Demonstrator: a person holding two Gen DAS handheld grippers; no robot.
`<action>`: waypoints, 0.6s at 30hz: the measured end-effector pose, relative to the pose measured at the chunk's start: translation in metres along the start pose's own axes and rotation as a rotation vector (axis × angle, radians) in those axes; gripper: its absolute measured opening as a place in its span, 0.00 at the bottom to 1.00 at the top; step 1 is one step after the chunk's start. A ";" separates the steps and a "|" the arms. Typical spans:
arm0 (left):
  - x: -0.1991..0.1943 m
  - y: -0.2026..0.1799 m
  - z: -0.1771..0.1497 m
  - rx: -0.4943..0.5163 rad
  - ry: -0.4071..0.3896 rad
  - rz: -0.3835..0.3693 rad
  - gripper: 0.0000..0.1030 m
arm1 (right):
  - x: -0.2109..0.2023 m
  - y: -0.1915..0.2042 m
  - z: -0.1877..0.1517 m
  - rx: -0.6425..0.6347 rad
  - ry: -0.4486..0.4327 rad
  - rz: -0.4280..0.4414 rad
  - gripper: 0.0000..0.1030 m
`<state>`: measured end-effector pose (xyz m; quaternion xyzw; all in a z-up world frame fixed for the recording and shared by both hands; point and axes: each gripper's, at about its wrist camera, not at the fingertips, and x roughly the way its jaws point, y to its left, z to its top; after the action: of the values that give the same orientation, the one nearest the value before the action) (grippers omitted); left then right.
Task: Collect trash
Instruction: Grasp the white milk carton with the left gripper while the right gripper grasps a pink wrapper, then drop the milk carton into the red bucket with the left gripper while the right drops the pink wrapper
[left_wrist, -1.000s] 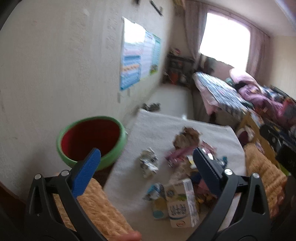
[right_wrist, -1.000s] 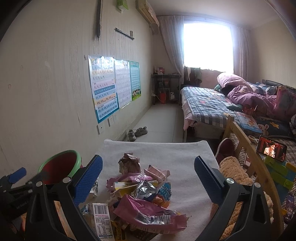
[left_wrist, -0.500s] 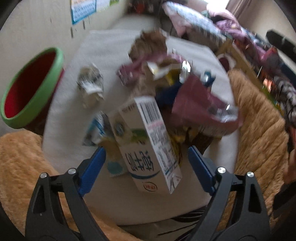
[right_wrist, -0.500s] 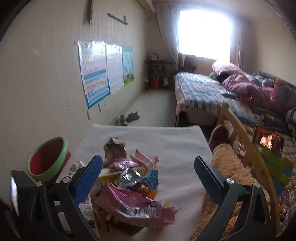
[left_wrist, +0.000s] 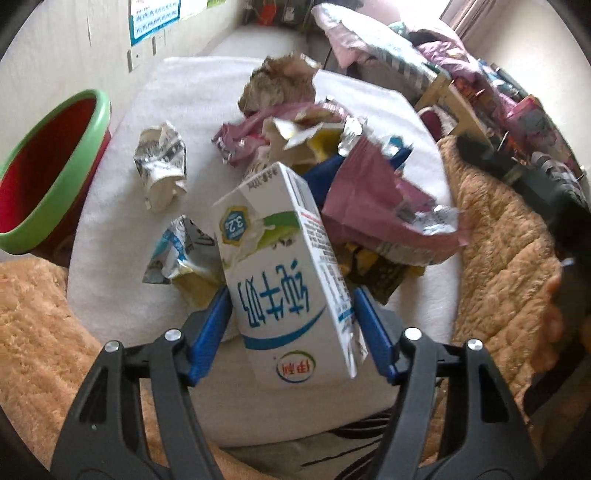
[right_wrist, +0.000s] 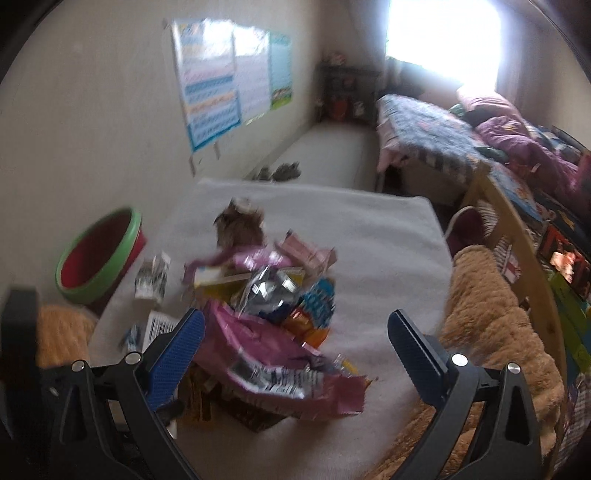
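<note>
A white milk carton (left_wrist: 288, 273) stands at the near edge of a trash pile on a white cloth-covered table (left_wrist: 122, 206). My left gripper (left_wrist: 291, 306) has its blue pads against both sides of the carton. A pink wrapper (left_wrist: 376, 206), a crumpled brown bag (left_wrist: 277, 85) and crumpled papers (left_wrist: 162, 162) lie beyond. A green-rimmed red bin (left_wrist: 48, 181) stands to the left. My right gripper (right_wrist: 295, 339) is open above the pink wrapper (right_wrist: 266, 354) and the pile.
Tan fleece covers (left_wrist: 506, 236) lie around the table. The bin also shows in the right wrist view (right_wrist: 99, 254). A bed (right_wrist: 443, 133), a wooden rail (right_wrist: 517, 229) and shoes (right_wrist: 280, 171) on the floor lie beyond. Posters (right_wrist: 221, 81) hang on the left wall.
My left gripper has dropped to the milk carton and closed on its sides. My right gripper has tilted down toward the pile and stays open.
</note>
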<state>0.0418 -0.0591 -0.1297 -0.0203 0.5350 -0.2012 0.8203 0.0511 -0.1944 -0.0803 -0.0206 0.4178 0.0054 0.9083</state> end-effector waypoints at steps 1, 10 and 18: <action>-0.006 0.001 0.001 -0.004 -0.017 -0.006 0.63 | 0.006 0.002 -0.003 -0.018 0.029 0.006 0.93; -0.040 0.034 0.014 -0.111 -0.141 0.026 0.59 | 0.048 0.014 -0.027 -0.121 0.202 0.004 0.92; -0.061 0.059 0.018 -0.162 -0.217 0.028 0.59 | 0.046 0.013 -0.028 -0.105 0.249 0.108 0.23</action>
<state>0.0546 0.0134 -0.0836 -0.1007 0.4577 -0.1427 0.8718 0.0595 -0.1826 -0.1343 -0.0464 0.5268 0.0734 0.8455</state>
